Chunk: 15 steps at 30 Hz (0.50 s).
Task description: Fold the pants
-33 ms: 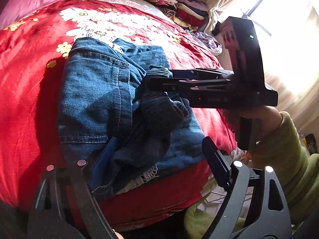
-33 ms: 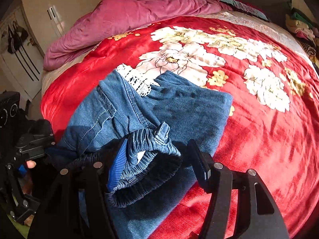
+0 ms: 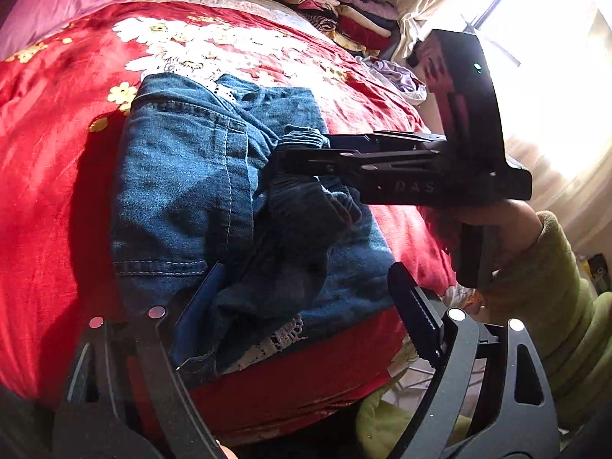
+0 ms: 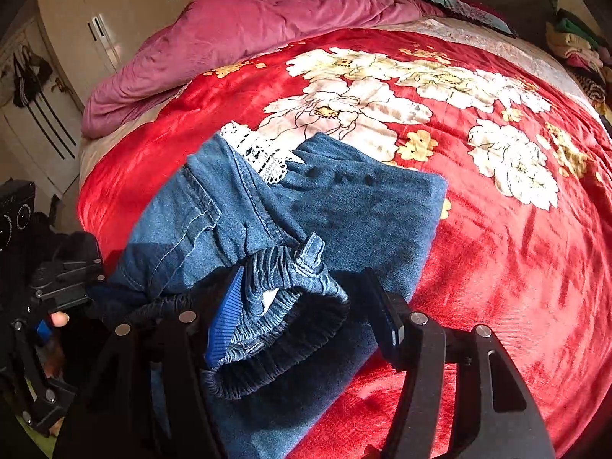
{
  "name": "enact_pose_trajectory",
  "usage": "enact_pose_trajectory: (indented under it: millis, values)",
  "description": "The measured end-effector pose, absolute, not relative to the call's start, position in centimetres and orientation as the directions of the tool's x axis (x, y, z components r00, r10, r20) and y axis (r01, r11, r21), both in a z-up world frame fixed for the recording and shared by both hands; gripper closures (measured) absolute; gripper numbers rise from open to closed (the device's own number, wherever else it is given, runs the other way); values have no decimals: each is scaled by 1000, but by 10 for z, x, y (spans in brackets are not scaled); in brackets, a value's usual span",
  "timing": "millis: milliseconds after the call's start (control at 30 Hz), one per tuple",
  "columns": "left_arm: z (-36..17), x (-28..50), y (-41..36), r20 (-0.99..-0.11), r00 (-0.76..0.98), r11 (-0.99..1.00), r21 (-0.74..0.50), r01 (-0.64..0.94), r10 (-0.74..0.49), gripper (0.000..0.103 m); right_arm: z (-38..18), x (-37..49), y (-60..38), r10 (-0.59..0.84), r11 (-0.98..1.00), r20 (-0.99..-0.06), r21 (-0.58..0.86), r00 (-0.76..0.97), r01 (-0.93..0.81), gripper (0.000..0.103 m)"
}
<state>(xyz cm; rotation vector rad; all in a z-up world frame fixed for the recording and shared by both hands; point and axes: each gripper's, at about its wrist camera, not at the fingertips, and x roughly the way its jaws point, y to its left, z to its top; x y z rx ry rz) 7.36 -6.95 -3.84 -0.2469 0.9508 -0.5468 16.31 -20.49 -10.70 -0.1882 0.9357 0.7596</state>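
Lying folded into a thick bundle on the red floral blanket, the denim pants fill the lower centre of both wrist views, with white lace trim poking out at the far edge in the right wrist view and again at the near edge in the left wrist view.

In the right wrist view the right gripper sits at the bottom of the frame, its jaws opening. The gathered elastic waistband bunches between them, draped against the blue-padded finger on the left side of the frame, while the other finger stands clear of the cloth. In the left wrist view this same gripper reaches in from the right of the frame, held by a hand in a green fleece sleeve.

The left gripper is at the bottom of its own view with its jaws spread wide. Its blue pad rests against the near denim edge in the lower left of the frame; the other finger hangs off the cloth at the lower right, so nothing is pinched.

A pink quilt lies bunched across the upper part of the right wrist view, and a stack of folded clothes sits at the top centre of the left wrist view, beside a bright window.
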Motion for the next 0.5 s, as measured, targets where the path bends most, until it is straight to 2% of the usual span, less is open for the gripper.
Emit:
enact_pose_trajectory:
  millis: [100, 233, 300, 367, 500]
  values:
    - [-33, 66, -71, -695, 475, 841, -423, 337, -540, 25, -103, 161, -208, 520, 732, -773, 183, 364, -657, 42]
    - [-19, 60, -58, -690, 521, 864, -382, 327, -502, 21, -77, 151, -225, 579, 728, -711, 230, 399, -646, 39]
    - [-12, 57, -54, -690, 539, 875, -367, 315, -483, 21, -64, 143, -230, 577, 736, -692, 212, 433, -643, 37]
    - [-8, 57, -49, -693, 552, 886, -354, 299, -463, 20, -55, 132, -237, 565, 748, -676, 178, 473, -639, 26]
    - [-2, 57, -38, -694, 567, 896, -351, 272, -444, 20, -45, 108, -249, 559, 757, -654, 152, 509, -635, 26]
